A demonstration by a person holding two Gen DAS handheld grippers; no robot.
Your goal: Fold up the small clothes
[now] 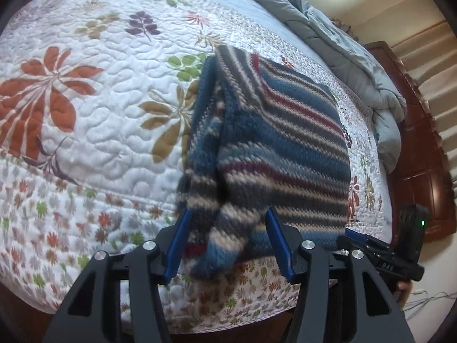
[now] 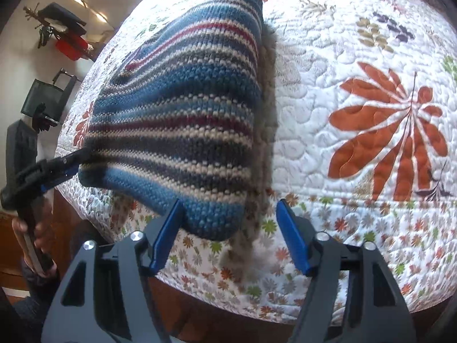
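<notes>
A blue, white, grey and red striped knit sweater (image 1: 285, 131) lies folded on a floral quilt (image 1: 100, 143) near the bed's front edge. In the left wrist view my left gripper (image 1: 228, 211) is open, its blue pads standing on either side of the sweater's blurred near-left corner. In the right wrist view the sweater (image 2: 182, 108) fills the left half. My right gripper (image 2: 230, 203) is open around its near corner; the left pad touches the knit and the right pad stands apart. The left gripper (image 2: 65, 161) shows at the sweater's other corner, held by a hand (image 2: 31, 228).
A grey-blue duvet (image 1: 357, 65) is bunched along the far right of the bed beside a dark wooden bed frame (image 1: 422, 157). The quilt (image 2: 357, 177) stretches bare to the right. A black case (image 2: 45, 97) and red and black items (image 2: 68, 43) stand by the wall.
</notes>
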